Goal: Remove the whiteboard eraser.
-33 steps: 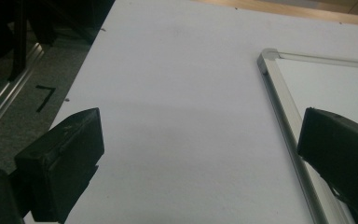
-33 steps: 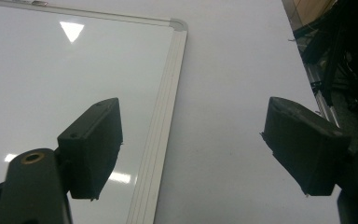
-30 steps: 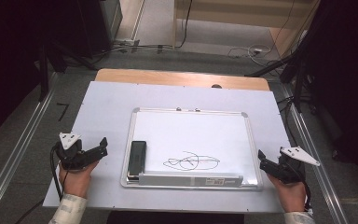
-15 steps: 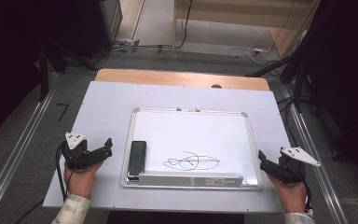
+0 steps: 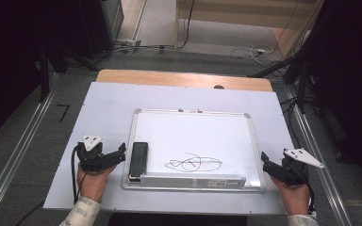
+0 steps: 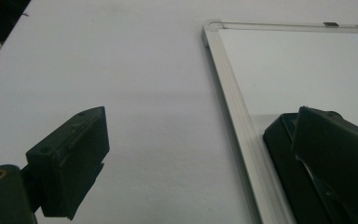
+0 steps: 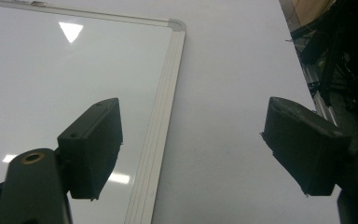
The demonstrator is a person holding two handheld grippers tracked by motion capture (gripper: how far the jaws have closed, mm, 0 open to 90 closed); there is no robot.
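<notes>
My left gripper (image 5: 121, 151) sits just off the left edge of the whiteboard (image 5: 226, 136), fingers spread wide with nothing between them. In the left gripper view one finger (image 6: 72, 158) hangs over the bare white tabletop (image 6: 135, 93), and the other finger is over the black eraser (image 6: 284, 154), right past the board's silver frame. The eraser (image 5: 138, 157) lies flat on the whiteboard, along its left edge, just beside my fingertips; I cannot tell whether the near finger touches it.

A black scribble (image 5: 193, 163) with a red stroke through it marks the whiteboard's lower middle, to the right of the eraser. A pale tray strip (image 5: 191, 181) runs along the whiteboard's near edge.

My right gripper (image 5: 265, 160) waits at the whiteboard's right edge, near its lower right corner, fingers also spread and gripping nothing. In the right gripper view one finger (image 7: 93, 144) hovers over the board surface, the other (image 7: 303, 144) over the tabletop, with the frame running between them.
</notes>
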